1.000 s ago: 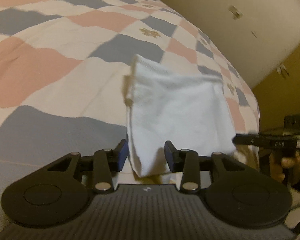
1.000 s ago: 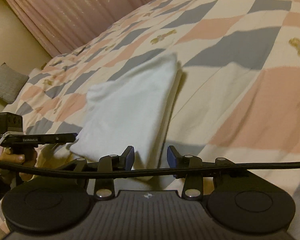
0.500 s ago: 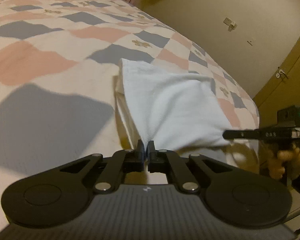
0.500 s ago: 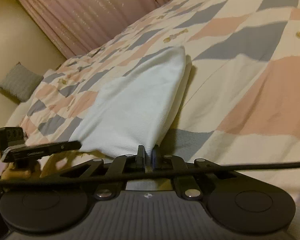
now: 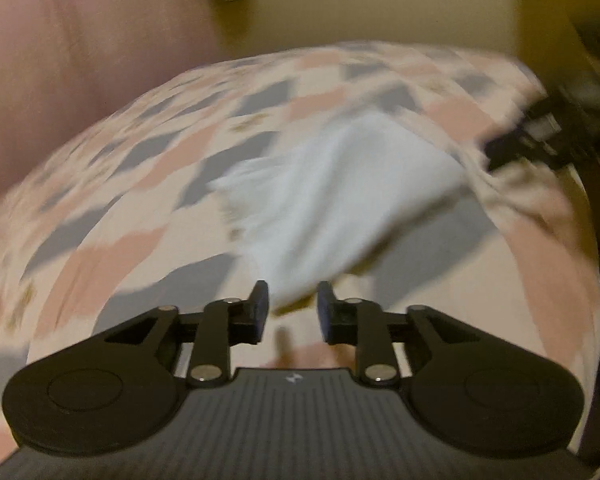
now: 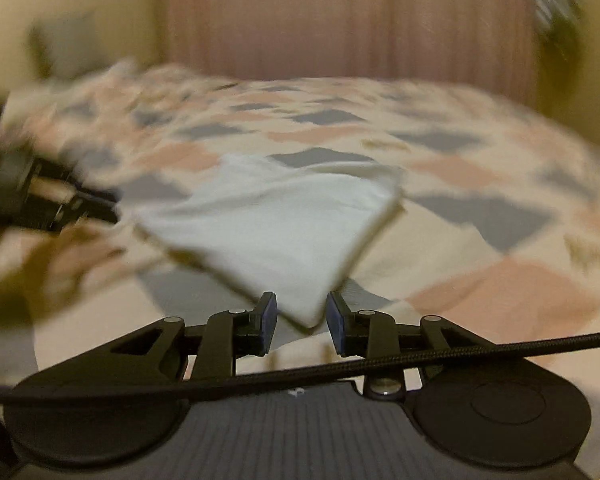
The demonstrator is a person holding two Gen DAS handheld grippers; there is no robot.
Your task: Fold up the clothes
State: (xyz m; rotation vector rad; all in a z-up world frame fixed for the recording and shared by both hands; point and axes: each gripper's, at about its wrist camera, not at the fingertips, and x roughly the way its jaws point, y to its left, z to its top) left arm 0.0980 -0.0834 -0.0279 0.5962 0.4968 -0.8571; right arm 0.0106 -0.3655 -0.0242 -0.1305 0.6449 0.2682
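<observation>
A folded white cloth (image 5: 340, 200) lies on the checked quilt (image 5: 140, 184), blurred by motion. My left gripper (image 5: 292, 308) has its jaws opening; the cloth's near corner reaches in between the blue pads, and neither pad presses on it. In the right wrist view the same white cloth (image 6: 284, 220) points a corner between the pads of my right gripper (image 6: 302, 320), whose jaws are also opening with a gap on each side. Each gripper shows in the other's view, beyond the cloth's far side: the right gripper (image 5: 496, 156), the left gripper (image 6: 100, 204).
The pink, grey and cream quilt (image 6: 480, 168) covers the whole bed. A pink curtain (image 6: 340, 20) hangs behind it and a grey cushion (image 6: 64, 44) sits at the back left. A black cable (image 6: 460, 352) runs across the right gripper's body.
Half a second ago both grippers were shut on the cloth's near corners; now both sets of jaws stand apart. Both views have rolled and swung, and the cloth lies flatter on the quilt.
</observation>
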